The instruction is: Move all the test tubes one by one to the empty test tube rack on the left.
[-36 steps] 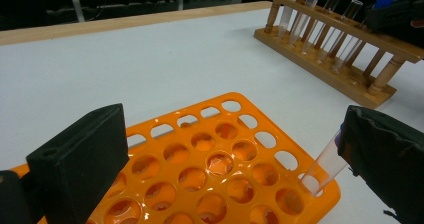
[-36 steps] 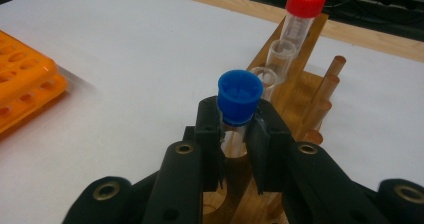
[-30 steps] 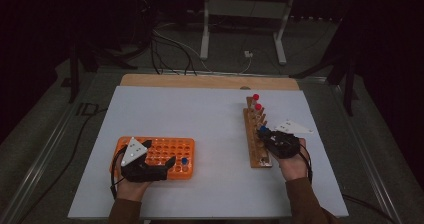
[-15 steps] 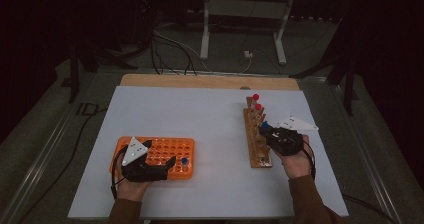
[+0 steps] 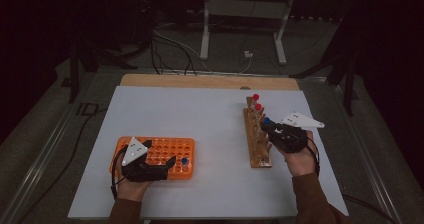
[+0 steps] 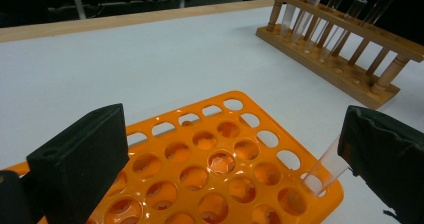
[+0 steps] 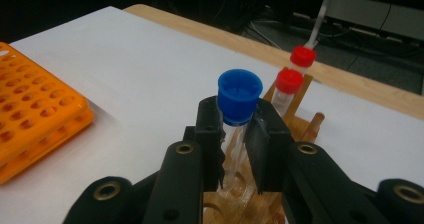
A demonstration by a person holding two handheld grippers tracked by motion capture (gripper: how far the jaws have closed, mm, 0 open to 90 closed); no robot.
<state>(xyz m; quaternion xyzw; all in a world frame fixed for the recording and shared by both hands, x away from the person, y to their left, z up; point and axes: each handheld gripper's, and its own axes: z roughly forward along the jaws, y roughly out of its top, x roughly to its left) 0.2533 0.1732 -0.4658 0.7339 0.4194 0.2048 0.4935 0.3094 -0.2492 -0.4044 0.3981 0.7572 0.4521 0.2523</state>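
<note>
My right gripper (image 7: 237,134) is shut on a clear tube with a blue cap (image 7: 239,96), gripping it just below the cap. The tube's lower end is at a hole in the wooden rack (image 7: 300,129). Two red-capped tubes (image 7: 289,81) stand in that rack behind it. In the high view the right gripper (image 5: 267,126) holds the tube (image 5: 266,120) over the wooden rack (image 5: 257,139). My left gripper (image 6: 232,154) is open, its jaws wide over the orange rack (image 6: 215,164). A clear tube (image 6: 327,164) stands in a corner hole beside the right jaw.
The white table top (image 5: 200,114) lies between the orange rack (image 5: 165,151) and the wooden one. A wooden strip (image 5: 200,81) borders the far edge. Cables and a metal stand (image 5: 245,14) lie on the dark floor beyond.
My right gripper has risen a little, drawing the blue-capped tube up from the wooden rack. The left gripper has stayed where it was.
</note>
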